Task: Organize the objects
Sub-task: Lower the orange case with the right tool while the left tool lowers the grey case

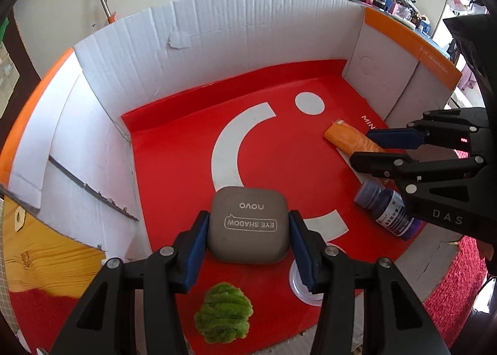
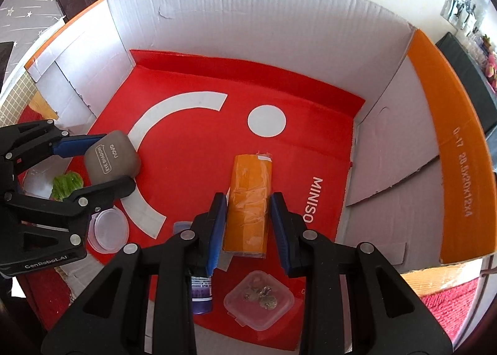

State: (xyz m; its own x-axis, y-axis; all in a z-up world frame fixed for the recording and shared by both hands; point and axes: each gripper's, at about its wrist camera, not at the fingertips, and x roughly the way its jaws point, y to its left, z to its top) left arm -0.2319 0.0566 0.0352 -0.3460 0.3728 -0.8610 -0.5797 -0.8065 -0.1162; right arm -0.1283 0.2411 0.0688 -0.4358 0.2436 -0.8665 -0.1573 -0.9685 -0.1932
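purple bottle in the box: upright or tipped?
Tipped. The purple bottle lies on its side on the red box floor, label facing up, cap toward the orange packet.

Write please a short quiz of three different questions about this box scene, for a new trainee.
1. True or false: the left gripper holds the grey eye shadow case.
2. What does the right gripper hold? A) the purple bottle B) the orange packet C) the green fuzzy ball
3. Fill in: the clear square case with small metal pieces lies on the ___ liner of the cardboard box.

Key: 1 true; 2 B; 3 red.
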